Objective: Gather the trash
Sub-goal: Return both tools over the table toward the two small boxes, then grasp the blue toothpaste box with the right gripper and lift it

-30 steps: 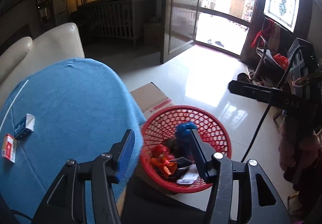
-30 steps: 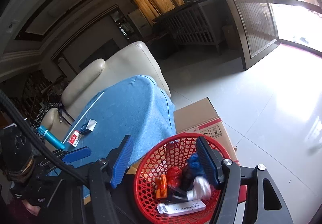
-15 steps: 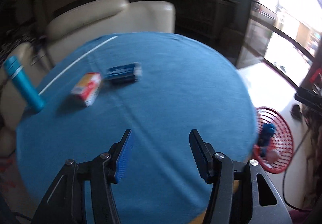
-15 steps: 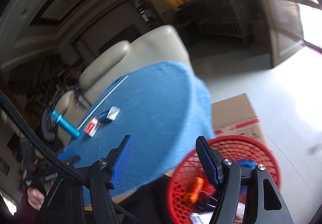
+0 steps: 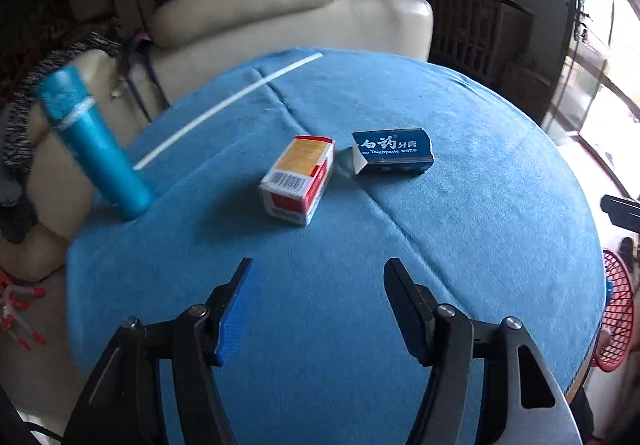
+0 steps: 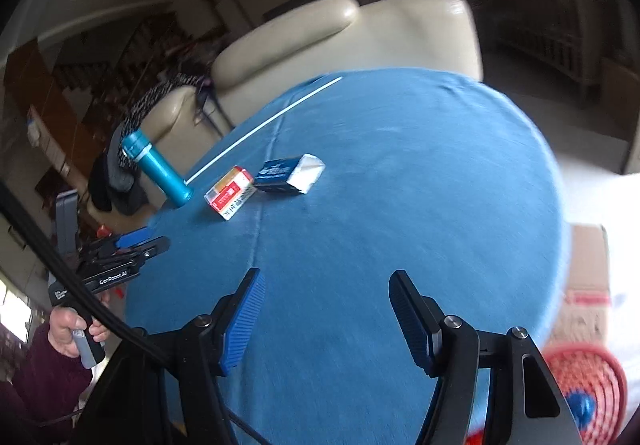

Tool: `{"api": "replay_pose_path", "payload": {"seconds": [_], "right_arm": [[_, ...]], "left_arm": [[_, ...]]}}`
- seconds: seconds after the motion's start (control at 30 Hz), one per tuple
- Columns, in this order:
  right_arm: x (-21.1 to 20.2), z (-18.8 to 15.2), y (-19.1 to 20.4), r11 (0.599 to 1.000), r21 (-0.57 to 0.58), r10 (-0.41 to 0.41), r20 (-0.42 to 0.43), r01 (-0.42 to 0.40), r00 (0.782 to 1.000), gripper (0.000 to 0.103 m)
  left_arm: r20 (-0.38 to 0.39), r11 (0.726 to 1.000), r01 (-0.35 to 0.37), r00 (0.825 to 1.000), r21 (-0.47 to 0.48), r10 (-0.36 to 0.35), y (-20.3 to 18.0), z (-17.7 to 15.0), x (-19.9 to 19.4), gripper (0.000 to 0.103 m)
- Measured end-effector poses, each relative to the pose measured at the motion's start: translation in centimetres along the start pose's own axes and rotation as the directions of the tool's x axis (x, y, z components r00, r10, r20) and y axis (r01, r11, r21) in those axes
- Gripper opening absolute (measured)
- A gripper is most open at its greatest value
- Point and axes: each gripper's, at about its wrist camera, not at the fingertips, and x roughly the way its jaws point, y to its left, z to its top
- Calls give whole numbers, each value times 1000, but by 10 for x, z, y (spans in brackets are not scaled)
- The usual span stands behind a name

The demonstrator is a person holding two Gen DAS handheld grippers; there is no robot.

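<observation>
"Toothpaste" on the blue box [image 5: 394,151]; "GenRobot.AI" on the left tongs [image 6: 138,245].

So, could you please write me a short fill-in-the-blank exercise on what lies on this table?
1. The table is covered with a ____ cloth.
2. The dark blue toothpaste box lies with one end flap ____.
3. The teal bottle stands nearest the ____ and yellow box.
4. Nothing sits between the fingers of the left gripper, whose jaws are ____.

Missing words: blue; open; red; opening
</observation>
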Motion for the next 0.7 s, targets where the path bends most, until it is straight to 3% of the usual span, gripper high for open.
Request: {"api": "replay_pose_path", "payload": {"seconds": [0.23, 0.43, 0.7], "right_arm": [[97, 70, 33, 993, -104, 43, -114, -55, 993, 69], [159, 127, 47, 984, -128, 108, -135, -125, 985, 69], [236, 156, 54, 968, -172, 131, -273, -183, 953, 69]], "left_arm": [[-75, 997, 78, 994, 20, -76, 25, 37, 49, 66], [-104, 987, 161, 982, 8, -159, 38, 60, 75, 66], [-85, 978, 177, 982, 111, -168, 31, 71, 88, 71]]}}
